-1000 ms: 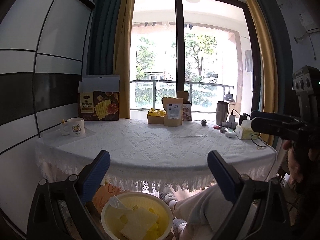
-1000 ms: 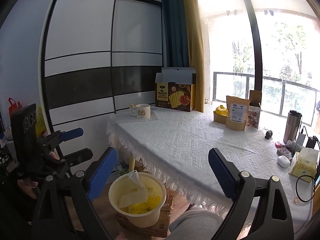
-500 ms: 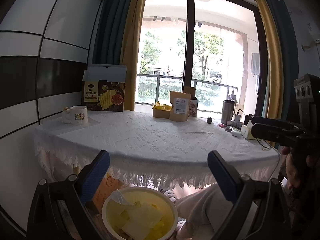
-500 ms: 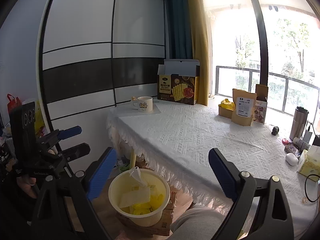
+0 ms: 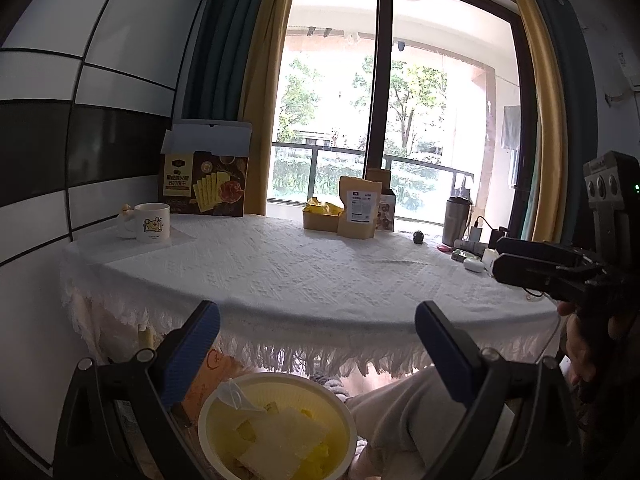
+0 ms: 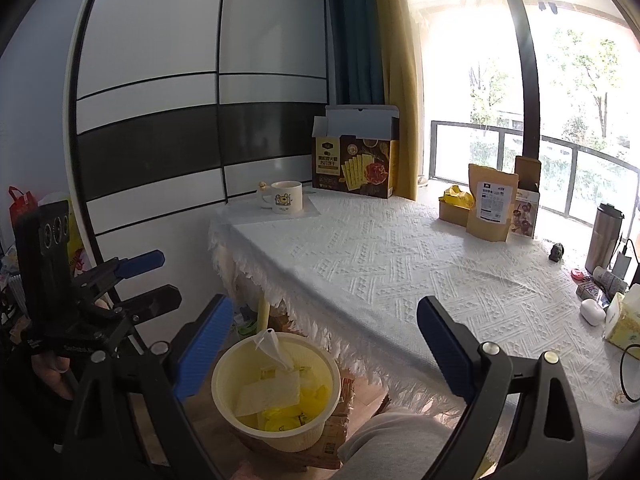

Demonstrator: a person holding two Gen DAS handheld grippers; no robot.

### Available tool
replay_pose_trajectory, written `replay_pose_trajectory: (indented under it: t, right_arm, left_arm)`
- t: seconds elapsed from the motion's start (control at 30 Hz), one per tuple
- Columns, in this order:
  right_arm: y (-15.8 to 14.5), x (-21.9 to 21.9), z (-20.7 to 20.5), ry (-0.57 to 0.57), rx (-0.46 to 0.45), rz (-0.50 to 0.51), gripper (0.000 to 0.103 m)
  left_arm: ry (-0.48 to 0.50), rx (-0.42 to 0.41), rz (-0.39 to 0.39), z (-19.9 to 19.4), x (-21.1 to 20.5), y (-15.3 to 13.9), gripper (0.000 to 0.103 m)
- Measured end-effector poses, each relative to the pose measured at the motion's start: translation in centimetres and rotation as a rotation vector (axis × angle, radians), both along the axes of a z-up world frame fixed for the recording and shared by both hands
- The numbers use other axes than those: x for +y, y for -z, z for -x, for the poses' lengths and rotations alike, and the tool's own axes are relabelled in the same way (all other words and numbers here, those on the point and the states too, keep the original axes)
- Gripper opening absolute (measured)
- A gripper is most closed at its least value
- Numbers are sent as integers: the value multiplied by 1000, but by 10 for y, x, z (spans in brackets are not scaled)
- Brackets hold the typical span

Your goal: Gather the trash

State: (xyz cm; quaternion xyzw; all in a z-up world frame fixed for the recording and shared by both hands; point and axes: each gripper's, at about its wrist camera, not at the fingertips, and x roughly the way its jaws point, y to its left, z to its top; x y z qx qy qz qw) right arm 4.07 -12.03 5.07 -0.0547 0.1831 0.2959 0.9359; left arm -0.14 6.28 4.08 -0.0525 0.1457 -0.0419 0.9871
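A cream waste basket (image 5: pixel 276 379) stands on the floor by the table, holding a white paper sheet (image 5: pixel 280 440) and yellow wrappers. My left gripper (image 5: pixel 320 348) hangs just above it, open, with nothing between the blue pads. In the right wrist view the same basket (image 6: pixel 280 438) lies below my right gripper (image 6: pixel 324 344), which is also open and holds nothing. The left gripper (image 6: pixel 156 278) shows at the left there, and the right gripper (image 5: pixel 520 260) at the right edge of the left wrist view. Yellow wrappers (image 6: pixel 456 196) sit in a small box on the table.
The white-clothed table (image 6: pixel 380 264) carries a cracker box (image 6: pixel 356 168), a mug (image 6: pixel 286 196), a kraft pouch (image 6: pixel 490 204), a steel flask (image 6: pixel 606 236) and a tissue box (image 6: pixel 622 320). A person's knee (image 5: pixel 404 416) sits beside the basket. A wardrobe wall lies to the left.
The left wrist view has swung slightly, so the window sits further right. Both grippers stay open over the basket, and nothing on the table has moved.
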Motion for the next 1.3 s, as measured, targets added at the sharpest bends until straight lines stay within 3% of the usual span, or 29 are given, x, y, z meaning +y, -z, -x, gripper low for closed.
replay_pose_trajectory:
  t: [1.3]
  right_arm:
    - [0, -12, 1, 8, -7, -20, 92]
  left_arm:
    - [25, -7, -1, 3, -14, -8, 98]
